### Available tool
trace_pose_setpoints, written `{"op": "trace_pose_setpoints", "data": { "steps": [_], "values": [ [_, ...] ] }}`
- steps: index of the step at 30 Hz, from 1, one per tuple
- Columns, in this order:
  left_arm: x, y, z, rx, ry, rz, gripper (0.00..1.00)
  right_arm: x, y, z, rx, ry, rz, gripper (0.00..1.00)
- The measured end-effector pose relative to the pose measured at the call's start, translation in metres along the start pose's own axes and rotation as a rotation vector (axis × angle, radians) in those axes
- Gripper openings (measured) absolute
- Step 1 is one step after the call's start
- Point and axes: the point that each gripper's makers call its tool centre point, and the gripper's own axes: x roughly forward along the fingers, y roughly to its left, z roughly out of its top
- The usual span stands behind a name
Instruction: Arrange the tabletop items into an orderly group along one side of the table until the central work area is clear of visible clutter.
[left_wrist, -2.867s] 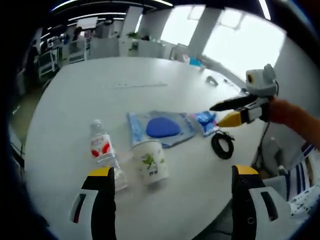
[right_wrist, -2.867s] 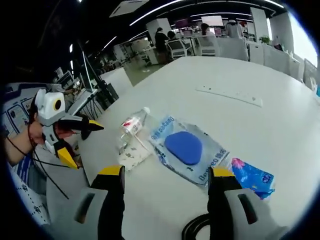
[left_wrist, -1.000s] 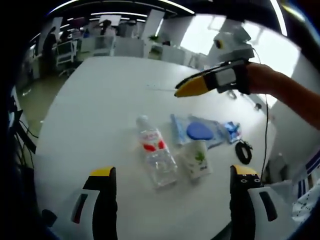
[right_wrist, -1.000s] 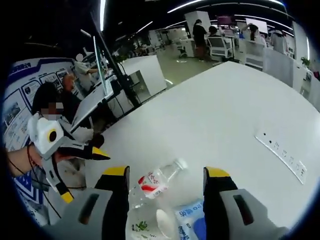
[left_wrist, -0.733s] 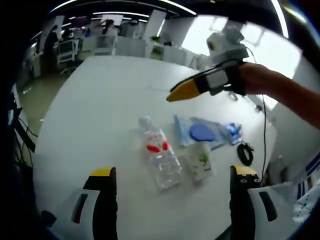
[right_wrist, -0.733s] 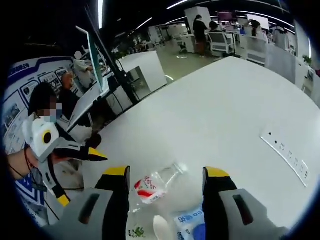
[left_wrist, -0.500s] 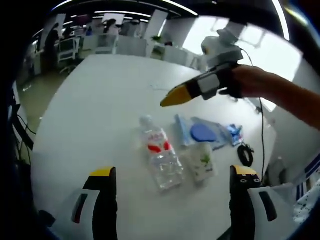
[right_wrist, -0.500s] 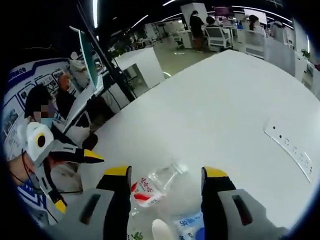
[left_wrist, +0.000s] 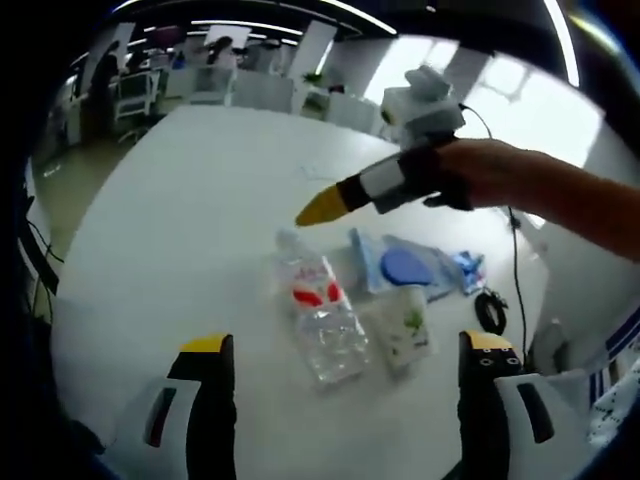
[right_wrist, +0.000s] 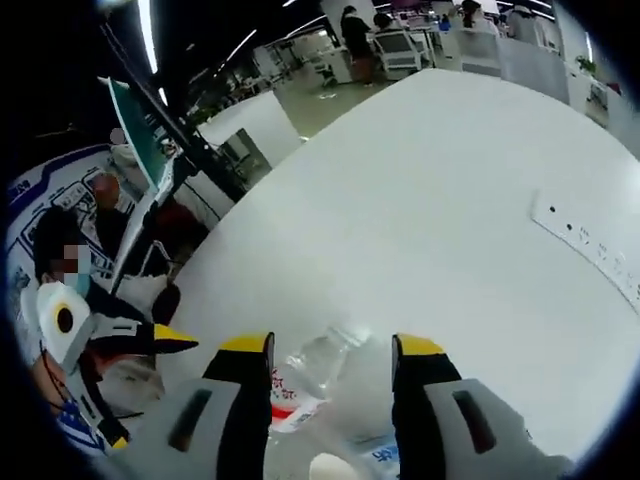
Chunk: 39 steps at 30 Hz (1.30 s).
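Worktop: white, round-edged worktop (left_wrist: 180, 220).
Bottle: clear plastic water bottle with red label (left_wrist: 318, 316) lies flat, mid-worktop, touching white paper cup (left_wrist: 404, 326).
Pouch: blue plastic pouch (left_wrist: 405, 268) just behind cup.
Cable: black coiled cable (left_wrist: 489, 311) near edge.
Left hand-held gripper (left_wrist: 340, 410): jaws apart, empty.
Right hand-held gripper (right_wrist: 330, 400): jaws apart, above bottle.

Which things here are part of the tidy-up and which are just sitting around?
For the job:
bottle
paper cup
pouch with blue pad
blue packet
black cable coil
right gripper, poised over the bottle

Just there:
socket strip in the table
office desks and chairs
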Motion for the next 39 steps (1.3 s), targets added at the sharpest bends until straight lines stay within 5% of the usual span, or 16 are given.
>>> {"op": "trace_pose_setpoints", "data": {
  "steps": [4, 19, 39],
  "values": [
    [0.001, 0.000, 0.000, 0.000, -0.001, -0.004, 0.89, 0.007, 0.001, -0.003, 0.124, -0.005, 0.035, 0.42],
    [0.007, 0.005, -0.003, -0.024, -0.022, -0.013, 0.87, 0.025, -0.002, -0.015, 0.285, 0.003, 0.079, 0.39],
    [0.010, 0.010, -0.007, -0.039, -0.025, -0.029, 0.87, 0.041, 0.013, -0.017, 0.411, -0.037, 0.170, 0.32]
  ]
}}
